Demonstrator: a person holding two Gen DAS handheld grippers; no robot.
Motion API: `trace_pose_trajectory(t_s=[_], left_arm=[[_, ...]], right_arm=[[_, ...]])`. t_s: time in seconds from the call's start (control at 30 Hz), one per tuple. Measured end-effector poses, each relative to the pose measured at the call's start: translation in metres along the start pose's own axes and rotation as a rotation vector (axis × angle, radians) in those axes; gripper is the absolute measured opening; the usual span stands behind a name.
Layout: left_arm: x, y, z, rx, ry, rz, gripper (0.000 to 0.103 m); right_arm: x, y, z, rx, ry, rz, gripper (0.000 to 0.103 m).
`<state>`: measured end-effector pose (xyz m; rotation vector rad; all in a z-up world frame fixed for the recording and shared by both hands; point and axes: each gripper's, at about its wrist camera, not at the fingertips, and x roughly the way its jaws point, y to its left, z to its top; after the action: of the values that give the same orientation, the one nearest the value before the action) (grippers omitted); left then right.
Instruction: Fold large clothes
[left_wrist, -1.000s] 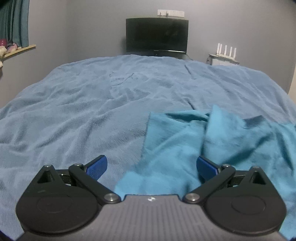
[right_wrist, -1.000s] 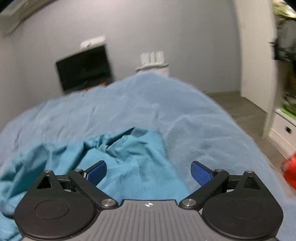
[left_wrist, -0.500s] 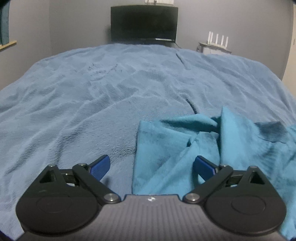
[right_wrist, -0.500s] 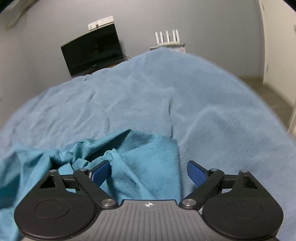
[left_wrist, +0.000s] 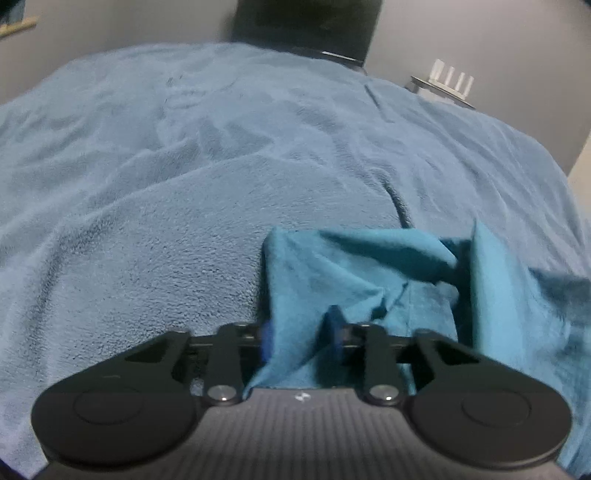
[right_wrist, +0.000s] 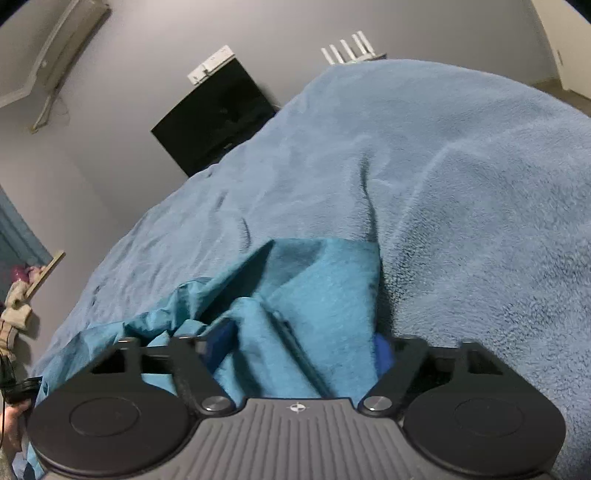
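Observation:
A teal garment (left_wrist: 369, 266) lies crumpled on a blue fleece blanket (left_wrist: 184, 184) that covers the bed. In the left wrist view my left gripper (left_wrist: 300, 332) sits at the garment's left edge. Its jaws are closing, and a bunched fold of the teal cloth is pinched between the blue pads (left_wrist: 334, 325). In the right wrist view the garment (right_wrist: 325, 280) ends at its right edge against the blanket (right_wrist: 461, 184). My right gripper (right_wrist: 303, 345) straddles that corner. Its jaws are closing but still stand wide, with cloth lying loose between them.
A dark television (right_wrist: 218, 118) stands against the grey wall past the bed's far end, with a white router (right_wrist: 347, 46) beside it. A window sill (right_wrist: 40, 273) holding small items is on the left. Bare blanket stretches ahead of both grippers.
Both grippers came down and forward onto the garment's near corners. The left jaws went from wide apart to pinched on cloth; the right jaws narrowed partway and the right view rolled.

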<state>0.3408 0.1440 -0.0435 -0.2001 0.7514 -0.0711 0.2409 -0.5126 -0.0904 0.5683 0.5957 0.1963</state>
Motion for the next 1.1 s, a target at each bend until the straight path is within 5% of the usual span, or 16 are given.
trace_pose_trajectory(t_s=[0.1,0.37,0.57,0.7,0.93,1.03,1.1], left_arm=[[-0.012,-0.017,-0.008,0.106,-0.055,0.041,0.004],[-0.058,-0.045,-0.034,0.285,-0.192,0.053,0.000],[-0.073,-0.039,-0.015,0.240,-0.235,0.067,0.000],[-0.072,-0.040,0.017,0.214,-0.247,0.077,0.000],[-0.069,-0.075,0.081,0.281,-0.360,0.168,0.000],[-0.054,-0.074,0.096,0.205,-0.303,0.161,0.006],[-0.051,-0.075,0.093,0.208,-0.285,0.218,0.032]], right_arm=[[-0.007,0.028,-0.004,-0.163,-0.028,-0.046,0.039],[-0.015,0.104,-0.045,-0.716,-0.192,-0.254,0.021],[-0.033,0.122,-0.042,-0.762,-0.330,-0.286,0.008],[-0.028,0.132,-0.011,-0.719,-0.341,-0.275,0.006],[-0.010,0.163,0.052,-0.823,-0.434,-0.317,0.005],[0.005,0.167,0.075,-0.775,-0.425,-0.369,0.024],[0.011,0.162,0.080,-0.730,-0.398,-0.400,0.065]])
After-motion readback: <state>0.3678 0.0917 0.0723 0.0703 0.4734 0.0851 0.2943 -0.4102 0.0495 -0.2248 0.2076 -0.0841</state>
